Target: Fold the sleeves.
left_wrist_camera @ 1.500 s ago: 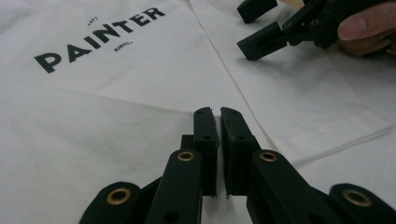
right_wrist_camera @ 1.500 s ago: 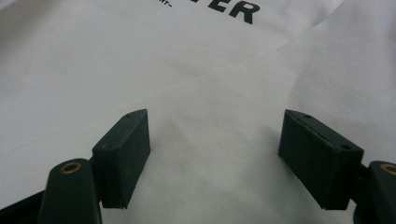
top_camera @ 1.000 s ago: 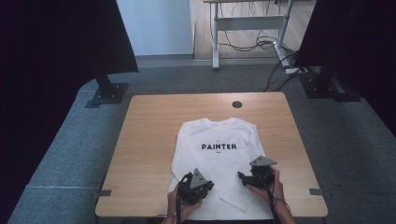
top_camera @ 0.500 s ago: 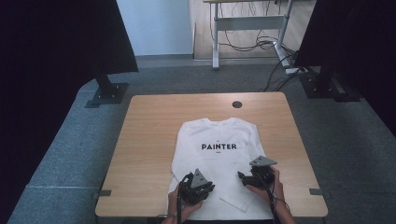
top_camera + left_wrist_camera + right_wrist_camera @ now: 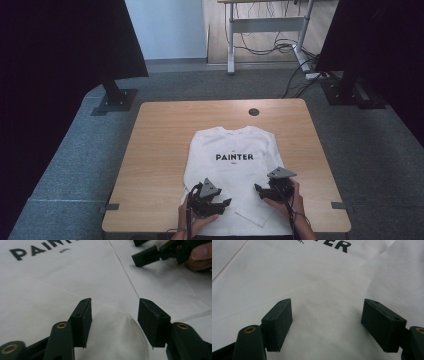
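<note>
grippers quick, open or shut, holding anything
Left tool: open, holding nothing, jaws apart over a raised fold of the white shirt.
Right tool: open, holding nothing, jaws wide over the shirt.

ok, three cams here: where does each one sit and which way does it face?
High view: above the person's table edge, facing forward and down on the wooden table; both hands show.
Left gripper view: rides the left gripper, looking along its open jaws over the white PAINTER sweatshirt; the right gripper shows beyond.
Right gripper view: rides the right gripper, jaws open, over the same cloth.
Shared: the black PAINTER lettering.
</note>
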Motion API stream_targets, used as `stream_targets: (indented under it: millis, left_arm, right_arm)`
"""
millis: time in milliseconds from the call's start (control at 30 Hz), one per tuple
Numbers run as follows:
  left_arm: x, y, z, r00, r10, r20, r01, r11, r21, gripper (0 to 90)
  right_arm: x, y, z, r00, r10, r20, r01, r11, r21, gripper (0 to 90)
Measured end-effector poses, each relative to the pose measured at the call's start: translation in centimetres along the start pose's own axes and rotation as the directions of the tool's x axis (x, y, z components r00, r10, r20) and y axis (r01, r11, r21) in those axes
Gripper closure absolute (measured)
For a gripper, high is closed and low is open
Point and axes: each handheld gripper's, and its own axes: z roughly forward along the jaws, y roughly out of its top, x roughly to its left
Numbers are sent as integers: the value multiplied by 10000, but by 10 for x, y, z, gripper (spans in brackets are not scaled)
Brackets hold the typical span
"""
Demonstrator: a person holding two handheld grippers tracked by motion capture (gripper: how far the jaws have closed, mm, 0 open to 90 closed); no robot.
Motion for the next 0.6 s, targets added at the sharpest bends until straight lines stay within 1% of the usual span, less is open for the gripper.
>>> stream_targets:
  millis: [67,167,233,367,467,600]
  left_arm:
    - [6,1,-2,9998,-124,-154,123,9999,-77,405]
    - [13,1,-5,9989,-310,-355,305,9994,-161,391]
    - [18,0,-6,9978,-445,-501,436,9989,-181,391]
    - [24,-1,-4,9954,-590,-758,584,9982,-99,395]
    - [24,-1,1,9944,-422,-972,439,9989,163,395]
    - [19,-2,10,9925,17,-1224,52,9984,561,396]
  right_arm:
    - [0,0,0,10000,3,-1,-3,10000,3,242]
    - [0,0,0,10000,7,-2,-7,10000,4,242]
    - [0,0,0,10000,13,0,-13,10000,3,242]
    - [0,0,0,10000,7,1,-7,10000,-1,242]
    - [0,0,0,10000,10,0,-10,10000,0,242]
    - [0,0,0,10000,25,0,-25,10000,7,242]
